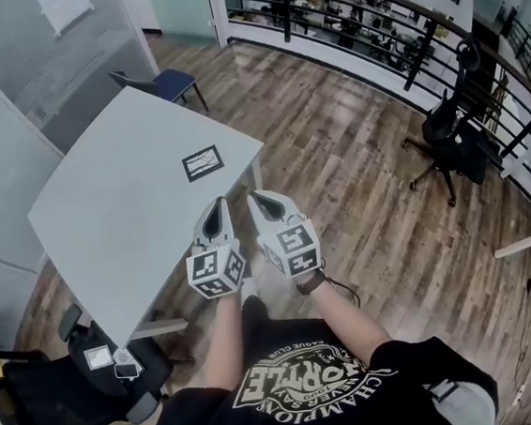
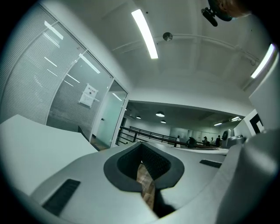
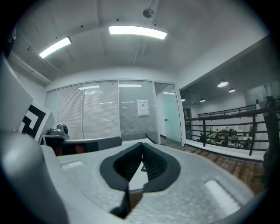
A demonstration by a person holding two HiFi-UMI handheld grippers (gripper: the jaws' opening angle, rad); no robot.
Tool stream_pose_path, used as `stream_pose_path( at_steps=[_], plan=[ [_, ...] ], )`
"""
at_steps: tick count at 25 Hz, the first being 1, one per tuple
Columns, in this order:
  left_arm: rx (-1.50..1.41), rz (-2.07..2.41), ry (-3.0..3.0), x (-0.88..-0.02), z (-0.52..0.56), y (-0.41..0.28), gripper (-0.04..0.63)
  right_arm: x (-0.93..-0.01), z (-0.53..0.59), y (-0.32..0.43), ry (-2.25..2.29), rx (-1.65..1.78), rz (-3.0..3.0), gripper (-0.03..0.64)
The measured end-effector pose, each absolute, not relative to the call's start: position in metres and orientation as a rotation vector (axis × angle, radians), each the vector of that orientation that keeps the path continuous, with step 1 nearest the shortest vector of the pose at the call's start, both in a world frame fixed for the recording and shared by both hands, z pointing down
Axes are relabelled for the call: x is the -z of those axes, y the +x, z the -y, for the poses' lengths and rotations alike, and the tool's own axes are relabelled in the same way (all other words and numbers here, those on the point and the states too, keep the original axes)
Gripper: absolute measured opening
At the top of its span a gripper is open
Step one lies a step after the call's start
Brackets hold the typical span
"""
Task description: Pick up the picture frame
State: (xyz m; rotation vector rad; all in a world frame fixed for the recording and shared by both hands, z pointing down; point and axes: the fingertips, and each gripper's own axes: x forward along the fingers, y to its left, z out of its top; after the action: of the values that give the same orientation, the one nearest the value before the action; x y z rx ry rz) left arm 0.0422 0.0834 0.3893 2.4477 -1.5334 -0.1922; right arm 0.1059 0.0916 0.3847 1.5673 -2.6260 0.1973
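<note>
the person wears a black short-sleeved t-shirt (image 1: pixel 307 386) with a white emblem and a dark band (image 1: pixel 312 282) on the right wrist. the left gripper (image 1: pixel 216 205) and right gripper (image 1: pixel 262 200) are pale grey shells with dark pads (image 2: pixel 151 164), each bearing a white cube (image 1: pixel 217 270) of black square markers.

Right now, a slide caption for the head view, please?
Left gripper and right gripper, both shut, near the table bearing the picture frame.

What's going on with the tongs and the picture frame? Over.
Left tongs, right tongs shut, empty. Picture frame flat on table, untouched. Path clear.
</note>
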Motion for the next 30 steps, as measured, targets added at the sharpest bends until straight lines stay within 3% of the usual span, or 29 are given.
stream_pose_path(
  at_steps=[8,20,30],
  plan=[
    [0.247,1.497,2.469,-0.366,0.042,-0.004,0.006,-0.366,0.03,0.066,1.613,-0.171,2.606,-0.002],
    [0.15,1.478,2.386,-0.406,0.166,-0.094,0.006,-0.388,0.159,-0.025,1.542,-0.283,2.665,-0.002],
    [-0.05,1.383,2.251,-0.511,0.211,-0.097,0.006,-0.485,0.214,-0.004,1.519,-0.498,2.506,-0.002]
  ],
)
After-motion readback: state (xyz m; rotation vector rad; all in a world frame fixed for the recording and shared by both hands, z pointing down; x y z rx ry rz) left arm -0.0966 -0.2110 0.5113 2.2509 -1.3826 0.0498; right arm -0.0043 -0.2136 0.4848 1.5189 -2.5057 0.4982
